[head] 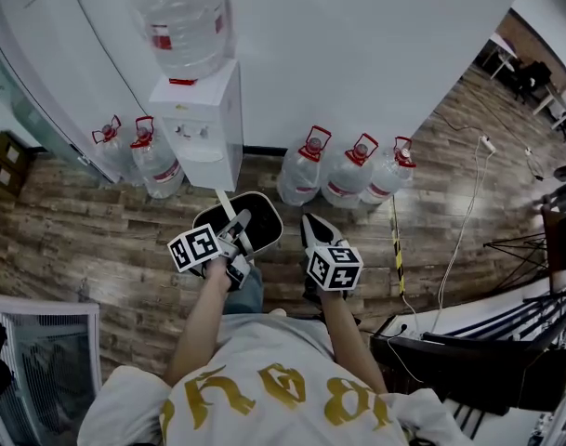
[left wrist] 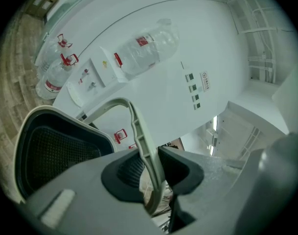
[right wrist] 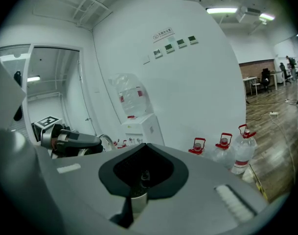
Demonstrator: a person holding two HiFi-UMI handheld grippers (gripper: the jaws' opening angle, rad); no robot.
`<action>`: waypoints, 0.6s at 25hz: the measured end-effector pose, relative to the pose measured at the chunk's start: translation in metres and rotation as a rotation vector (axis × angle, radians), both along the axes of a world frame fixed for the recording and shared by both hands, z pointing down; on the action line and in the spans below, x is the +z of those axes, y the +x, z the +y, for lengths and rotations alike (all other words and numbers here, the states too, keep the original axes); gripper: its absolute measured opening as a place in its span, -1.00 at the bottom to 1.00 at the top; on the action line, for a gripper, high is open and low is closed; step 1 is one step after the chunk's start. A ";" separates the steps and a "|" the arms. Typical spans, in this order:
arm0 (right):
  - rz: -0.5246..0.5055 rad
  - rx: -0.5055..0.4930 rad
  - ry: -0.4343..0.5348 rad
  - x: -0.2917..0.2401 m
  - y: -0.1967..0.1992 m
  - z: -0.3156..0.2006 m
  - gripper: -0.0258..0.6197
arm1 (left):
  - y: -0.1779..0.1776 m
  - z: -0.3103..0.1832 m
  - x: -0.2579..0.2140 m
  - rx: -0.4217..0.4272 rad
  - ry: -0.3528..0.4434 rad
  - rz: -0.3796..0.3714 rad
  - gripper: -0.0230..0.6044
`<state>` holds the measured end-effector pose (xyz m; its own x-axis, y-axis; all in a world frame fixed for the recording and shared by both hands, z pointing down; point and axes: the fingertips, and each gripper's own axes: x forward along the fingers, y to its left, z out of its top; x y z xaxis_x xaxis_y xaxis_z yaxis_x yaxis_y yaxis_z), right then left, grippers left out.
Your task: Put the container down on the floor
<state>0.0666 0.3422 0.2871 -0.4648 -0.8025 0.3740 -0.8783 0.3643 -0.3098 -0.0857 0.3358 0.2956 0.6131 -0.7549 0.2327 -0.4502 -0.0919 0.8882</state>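
The container (head: 259,214) is a black bin with a pale rim and a pale bail handle (left wrist: 140,140). It hangs above the wooden floor in front of the person. My left gripper (head: 238,225) is shut on that handle, and the strap runs between the two black pads (left wrist: 180,168). The bin's dark meshed inside (left wrist: 53,153) fills the lower left of the left gripper view. My right gripper (head: 313,224) is held just right of the bin, apart from it, its jaws together and empty (right wrist: 141,179). The left gripper (right wrist: 70,140) shows at the left of the right gripper view.
A white water dispenser (head: 201,128) with a big bottle (head: 185,21) on top stands against the wall ahead. Several red-capped water jugs (head: 301,170) flank it on the floor. A cable (head: 464,216) and dark desks (head: 478,360) lie to the right, a white rack (head: 41,360) lower left.
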 end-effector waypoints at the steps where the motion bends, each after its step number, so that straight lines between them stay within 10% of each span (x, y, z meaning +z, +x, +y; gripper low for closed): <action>1: 0.005 0.004 -0.003 0.002 0.001 -0.007 -0.83 | 0.000 -0.008 0.002 0.000 -0.004 0.004 -0.63; 15: 0.072 0.162 -0.034 0.014 0.021 -0.183 -0.83 | 0.009 -0.196 0.016 0.067 -0.047 0.022 -0.64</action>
